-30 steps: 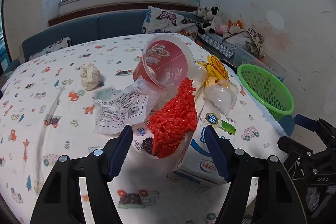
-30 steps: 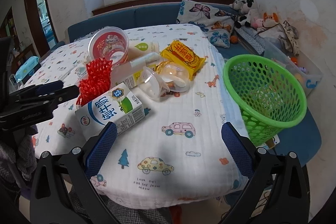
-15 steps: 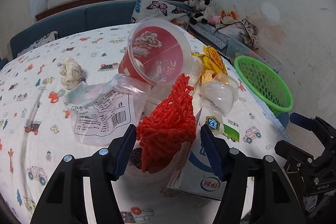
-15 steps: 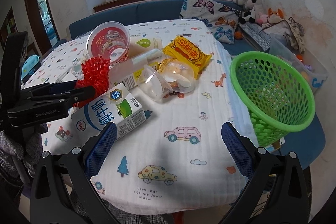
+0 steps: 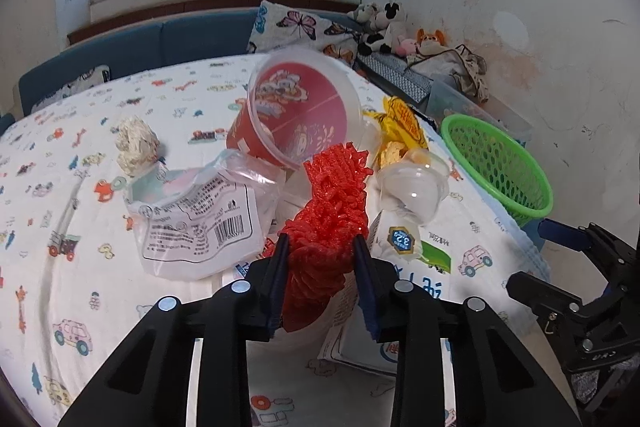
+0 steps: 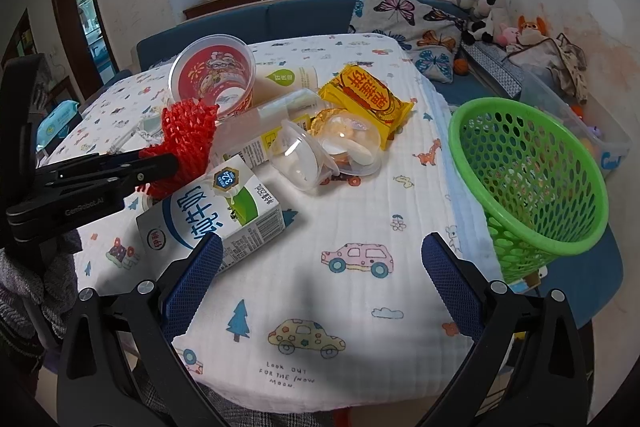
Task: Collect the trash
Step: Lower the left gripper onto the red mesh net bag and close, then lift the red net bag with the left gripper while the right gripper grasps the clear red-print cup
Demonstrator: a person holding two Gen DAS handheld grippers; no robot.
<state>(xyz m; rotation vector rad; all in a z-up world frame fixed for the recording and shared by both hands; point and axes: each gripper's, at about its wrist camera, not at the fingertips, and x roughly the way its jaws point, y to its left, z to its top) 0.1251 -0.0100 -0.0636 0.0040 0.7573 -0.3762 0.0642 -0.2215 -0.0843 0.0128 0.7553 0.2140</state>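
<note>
A table (image 6: 360,211) draped in a cartoon-print cloth, set against a blue sofa under a window, is strewn with packaging. The left gripper (image 5: 320,247) is closing on a red foam net (image 5: 334,203), its blue pads pressing the net's lower part from both sides. The net stands in the middle of the pile, just beside a milk carton (image 6: 212,211) and in front of a tipped red noodle cup (image 5: 296,111). The right gripper (image 6: 320,263) hangs wide and empty over bare cloth near the table's front edge. A green basket (image 6: 532,179) waits at the table's right edge, well apart from the net. The net looks light, soft and springy, likely to squash rather than slip, so a pinch across its bunched base should hold. A clear bag (image 5: 196,223) lies to its left, a plastic dome (image 6: 320,151) and a yellow packet (image 6: 368,99) nearer the basket.
</note>
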